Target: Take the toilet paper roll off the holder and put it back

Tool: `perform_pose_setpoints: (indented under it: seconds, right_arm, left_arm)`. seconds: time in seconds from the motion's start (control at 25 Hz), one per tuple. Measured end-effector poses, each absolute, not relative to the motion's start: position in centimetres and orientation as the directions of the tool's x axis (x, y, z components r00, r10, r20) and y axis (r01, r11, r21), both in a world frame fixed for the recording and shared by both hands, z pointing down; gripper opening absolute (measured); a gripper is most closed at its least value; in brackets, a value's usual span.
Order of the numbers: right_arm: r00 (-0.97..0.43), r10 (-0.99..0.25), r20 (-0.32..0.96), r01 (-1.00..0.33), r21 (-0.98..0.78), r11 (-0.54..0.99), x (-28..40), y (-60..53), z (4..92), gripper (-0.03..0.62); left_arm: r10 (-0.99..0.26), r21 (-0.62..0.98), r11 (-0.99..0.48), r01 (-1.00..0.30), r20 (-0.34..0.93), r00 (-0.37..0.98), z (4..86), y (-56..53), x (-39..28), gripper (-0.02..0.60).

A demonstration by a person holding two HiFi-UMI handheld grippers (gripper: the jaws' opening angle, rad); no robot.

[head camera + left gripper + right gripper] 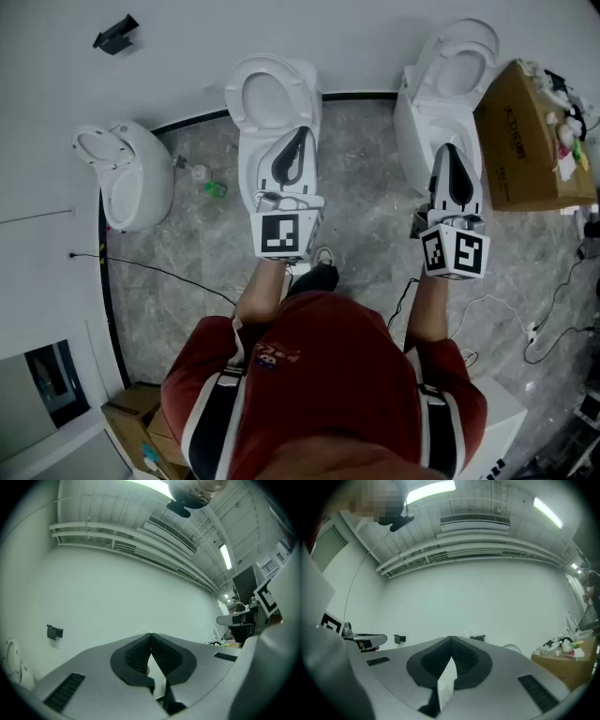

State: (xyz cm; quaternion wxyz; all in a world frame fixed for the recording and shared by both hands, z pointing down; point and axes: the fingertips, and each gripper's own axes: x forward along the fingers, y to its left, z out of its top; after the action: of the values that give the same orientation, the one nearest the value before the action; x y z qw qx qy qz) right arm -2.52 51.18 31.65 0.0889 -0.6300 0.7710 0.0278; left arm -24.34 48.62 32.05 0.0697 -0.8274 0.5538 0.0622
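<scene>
No toilet paper roll shows in any view. A small black holder [116, 34] is fixed on the white wall at the far left; it is also in the left gripper view as the holder [54, 632] and in the right gripper view as the holder [399, 639]. I hold both grippers out in front of me, well short of that wall. My left gripper [300, 135] [151, 634] is shut and empty. My right gripper [451, 150] [451, 638] is shut at the tips, and a white paper slip [447, 684] stands in the gap behind them.
Three white toilets stand on the grey floor: left [127, 169], middle [272, 94] and right [450, 66]. A cardboard box [530, 131] with odds and ends sits at the right. A green bottle [216, 188] and cables [553, 309] lie on the floor.
</scene>
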Motion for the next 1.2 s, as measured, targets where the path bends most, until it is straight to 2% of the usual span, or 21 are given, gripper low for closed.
perform_pose_setpoints:
  seconds: [0.28,0.6,0.88,1.2]
  right_arm:
    - [-0.164,-0.974,-0.158,-0.98,-0.082,0.179,-0.4,66.1,32.7,0.009]
    - [-0.143,-0.972,-0.186,-0.979,-0.119,0.167,0.8,74.6,32.3,0.009]
    - [-0.142,-0.972,-0.188,-0.976,-0.135,0.169,1.4,75.5,32.9,0.009]
    - [-0.137,-0.976,-0.166,-0.98,-0.12,0.158,3.6,71.2,33.5,0.009]
  left_arm:
    - [-0.92,-0.046,-0.362,-0.931,-0.145,0.365,33.8,63.0,-23.5,0.018]
    - [-0.924,-0.063,-0.344,-0.937,-0.156,0.349,33.2,71.4,-22.6,0.018]
    - [-0.924,-0.091,-0.337,-0.937,-0.16,0.348,33.2,72.5,-22.3,0.018]
    - [-0.926,-0.086,-0.332,-0.94,-0.161,0.342,33.2,68.3,-20.2,0.018]
